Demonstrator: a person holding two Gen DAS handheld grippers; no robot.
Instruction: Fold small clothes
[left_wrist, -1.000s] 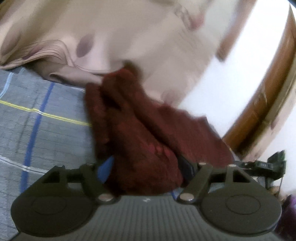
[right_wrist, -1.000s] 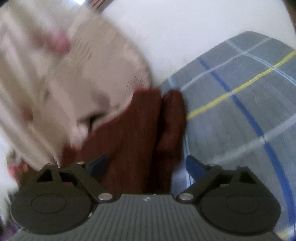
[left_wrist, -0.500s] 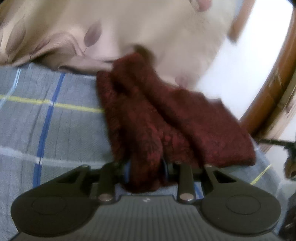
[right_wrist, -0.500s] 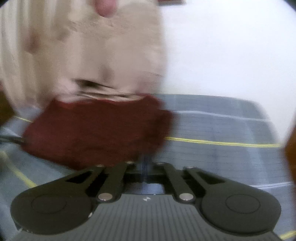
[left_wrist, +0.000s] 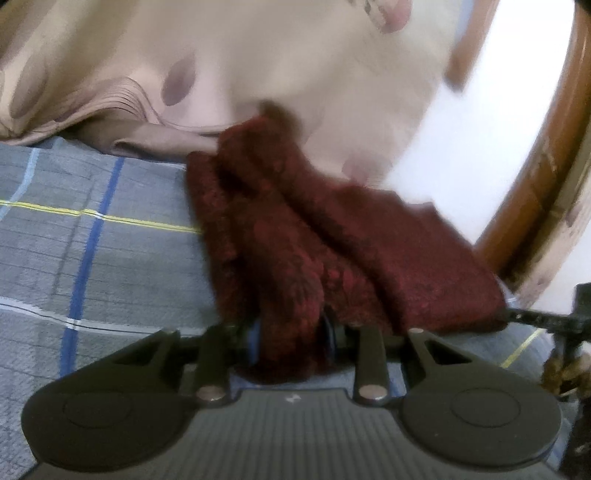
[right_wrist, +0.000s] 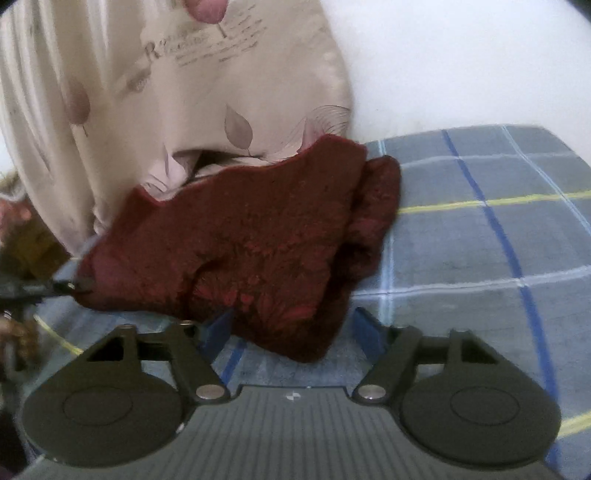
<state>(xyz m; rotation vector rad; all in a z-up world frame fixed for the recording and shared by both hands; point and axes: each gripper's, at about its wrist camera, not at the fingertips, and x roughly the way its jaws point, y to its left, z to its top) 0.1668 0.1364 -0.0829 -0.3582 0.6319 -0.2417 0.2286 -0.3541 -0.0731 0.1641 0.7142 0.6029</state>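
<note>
A dark red knitted garment (left_wrist: 325, 243) lies bunched on the grey checked bedsheet (left_wrist: 92, 258). My left gripper (left_wrist: 291, 336) is shut on a thick fold of it at its near edge. In the right wrist view the same garment (right_wrist: 240, 236) lies spread, its near corner reaching between the blue fingertips (right_wrist: 364, 326). My right gripper (right_wrist: 291, 325) is open around that corner and does not pinch it.
A beige leaf-print curtain (right_wrist: 166, 92) hangs behind the garment and touches its far edge. A white wall (right_wrist: 461, 62) is to the right. A curved wooden frame (left_wrist: 546, 155) stands at the bed's right side. A black tripod-like object (left_wrist: 569, 325) is nearby.
My left gripper closed on the garment's fold and still holds it. My right gripper closed half a second ago and has now opened, letting the garment's corner go.
</note>
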